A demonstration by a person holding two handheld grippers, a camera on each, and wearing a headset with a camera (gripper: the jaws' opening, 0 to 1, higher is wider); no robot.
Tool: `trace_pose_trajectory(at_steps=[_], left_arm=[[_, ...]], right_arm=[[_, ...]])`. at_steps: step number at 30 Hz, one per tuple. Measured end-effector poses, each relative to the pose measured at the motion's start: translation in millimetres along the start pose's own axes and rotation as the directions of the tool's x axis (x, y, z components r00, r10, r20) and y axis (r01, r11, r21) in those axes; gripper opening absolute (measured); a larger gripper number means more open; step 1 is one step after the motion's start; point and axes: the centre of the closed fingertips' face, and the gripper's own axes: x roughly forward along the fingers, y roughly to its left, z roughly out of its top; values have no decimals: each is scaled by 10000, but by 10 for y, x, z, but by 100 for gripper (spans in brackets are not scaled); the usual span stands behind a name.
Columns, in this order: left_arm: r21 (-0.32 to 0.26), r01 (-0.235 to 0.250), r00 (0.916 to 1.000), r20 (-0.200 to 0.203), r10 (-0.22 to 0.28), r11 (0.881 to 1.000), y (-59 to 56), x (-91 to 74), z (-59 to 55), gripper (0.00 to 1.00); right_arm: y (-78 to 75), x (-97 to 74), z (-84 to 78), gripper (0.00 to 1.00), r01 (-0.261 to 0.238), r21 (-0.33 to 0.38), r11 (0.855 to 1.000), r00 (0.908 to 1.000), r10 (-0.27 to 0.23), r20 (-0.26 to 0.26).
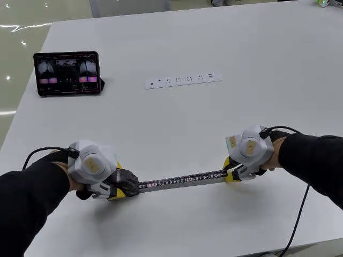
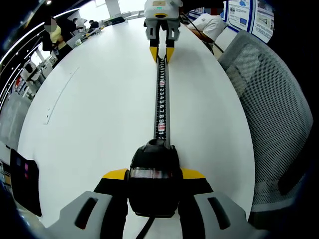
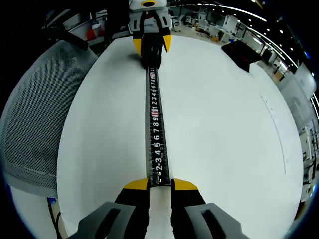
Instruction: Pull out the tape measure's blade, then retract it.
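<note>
Left tongs [image 2: 153, 174] gripping tape measure case [image 2: 153, 194], right tongs [image 3: 160, 184] pinching blade [image 3: 154, 124] end

Worktop [image 1: 214, 123] mostly free; tablet [image 1: 67, 73] far left, power strip [image 1: 183, 80] mid-far, tape measure blade [image 1: 182, 180] stretched across near edge, mesh chair [image 2: 271, 99] alongside.

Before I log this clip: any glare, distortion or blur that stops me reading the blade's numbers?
Head view: even light, glare streaks on the floor, blade numerals too small to read. Left gripper view: fisheye bows the table edges; numerals legible near the case. Right gripper view: numerals sharp close in, shrinking toward the far end, no glare on the blade.
</note>
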Motion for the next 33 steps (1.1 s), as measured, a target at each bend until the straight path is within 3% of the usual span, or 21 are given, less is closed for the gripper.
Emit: trace_pose_trajectory(at_steps=[2,6,12,20,27,30,33], left_arm=[[-85,54,10000,-8,-54,9999,6,-5,0,34],[-88,204,9993,301,-201,9998,-2,-55,84,34],[179,290,9984,483,-299,9994,5,-123,201,36],[329,333,9992,212,-340,9989,35,-225,136,43],[-495,357,9977,587,-328,9981,51,-313,150,53],[-849,323,9968,757,-259,9959,62,-350,165,56],[-1745,384,9918,1269,-162,9839,54,-388,211,61]], right_arm=[[8,-2,5,12,105,-513,9986,9999,-109,-77],[79,-12,-5,13,-135,-816,9966,9998,121,-183],[81,-76,-42,15,-193,-777,9968,9997,179,-191],[80,-203,-37,21,-120,-645,9978,9998,111,-143],[97,-269,16,24,-57,-623,9980,10000,57,-4],[70,-288,37,29,128,-215,9997,9998,-125,135],[40,-327,51,31,415,361,9985,9985,-428,351]])
